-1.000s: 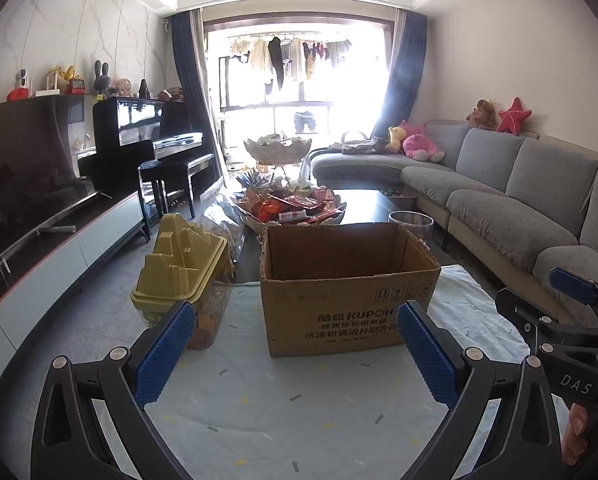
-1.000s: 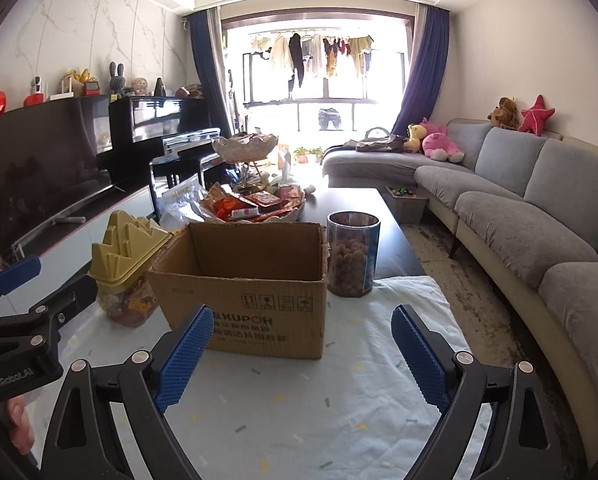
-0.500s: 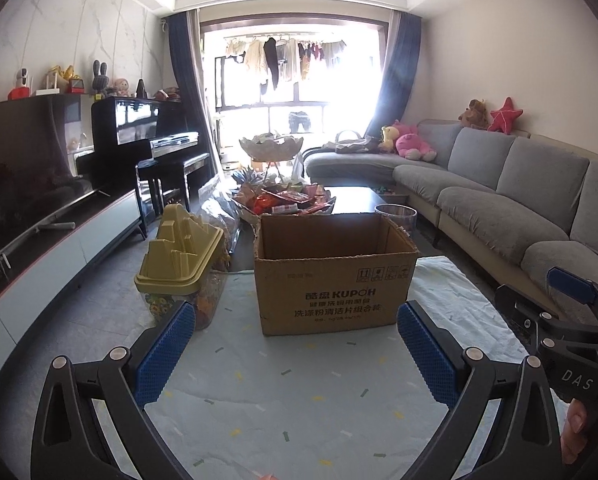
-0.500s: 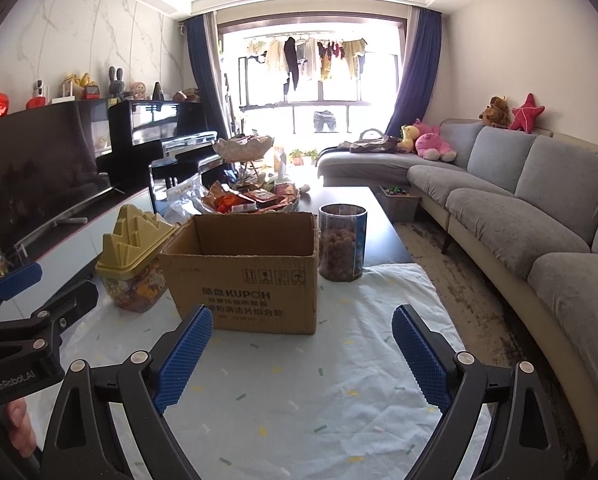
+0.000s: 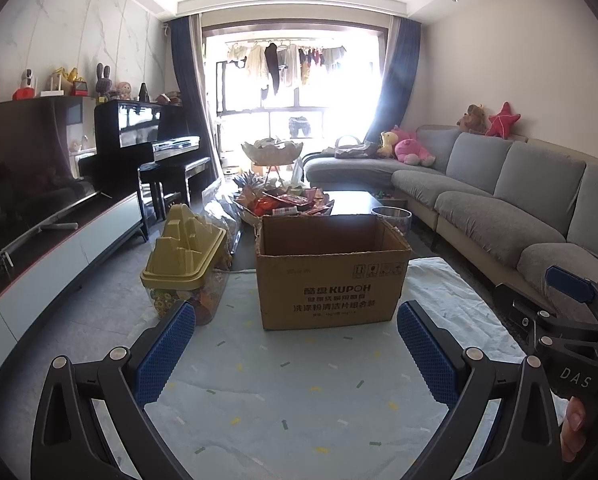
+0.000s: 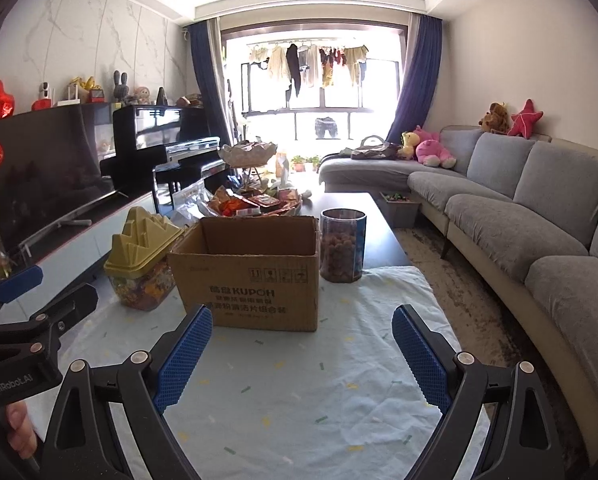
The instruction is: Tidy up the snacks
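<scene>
The cardboard box (image 5: pixel 331 272) hides most of the clear jar (image 5: pixel 391 218) behind it in the left view, and its inside floor cannot be seen. The left gripper (image 5: pixel 295 344) and right gripper (image 6: pixel 302 346) both hover spread wide and empty over the pale cloth (image 6: pixel 299 400), short of the box. One yellow-lidded tub (image 6: pixel 141 264) stands just left of the box; one heaped snack tray (image 6: pixel 255 204) lies behind it.

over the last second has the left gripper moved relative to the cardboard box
Yes. The left gripper has backed away: the cardboard box now looks smaller and farther, with more tablecloth showing before it.
</scene>
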Available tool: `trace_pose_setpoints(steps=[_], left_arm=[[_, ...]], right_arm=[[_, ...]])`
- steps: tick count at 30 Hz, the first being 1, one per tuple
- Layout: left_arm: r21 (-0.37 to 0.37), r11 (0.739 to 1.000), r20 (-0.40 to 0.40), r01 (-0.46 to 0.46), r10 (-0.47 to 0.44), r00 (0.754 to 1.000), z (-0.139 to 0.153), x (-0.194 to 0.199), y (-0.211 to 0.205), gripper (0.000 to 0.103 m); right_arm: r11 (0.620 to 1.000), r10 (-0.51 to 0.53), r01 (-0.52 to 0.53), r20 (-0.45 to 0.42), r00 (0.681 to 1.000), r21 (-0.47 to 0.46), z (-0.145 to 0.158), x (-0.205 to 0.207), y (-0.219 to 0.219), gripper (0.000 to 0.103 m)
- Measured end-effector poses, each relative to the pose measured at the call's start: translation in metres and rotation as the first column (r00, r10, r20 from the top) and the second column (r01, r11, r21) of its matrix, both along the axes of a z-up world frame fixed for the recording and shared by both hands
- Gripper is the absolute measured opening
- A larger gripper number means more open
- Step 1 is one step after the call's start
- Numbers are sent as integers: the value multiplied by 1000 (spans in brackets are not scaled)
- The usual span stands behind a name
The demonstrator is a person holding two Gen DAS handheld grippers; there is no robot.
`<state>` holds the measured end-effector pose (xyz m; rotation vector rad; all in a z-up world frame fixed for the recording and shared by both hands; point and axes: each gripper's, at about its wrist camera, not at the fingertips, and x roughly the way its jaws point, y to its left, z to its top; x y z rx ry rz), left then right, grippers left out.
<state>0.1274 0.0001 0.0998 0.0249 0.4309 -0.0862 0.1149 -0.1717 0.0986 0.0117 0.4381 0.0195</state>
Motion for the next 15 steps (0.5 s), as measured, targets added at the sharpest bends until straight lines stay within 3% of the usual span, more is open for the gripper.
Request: trace_pose_setpoints(steps=[15], left_arm=[[10,1000,9,-8,8,1000,0,-5,-2,103]], right_arm=[[1000,3,-3,13,1000,6,-1,-9,-2,92]])
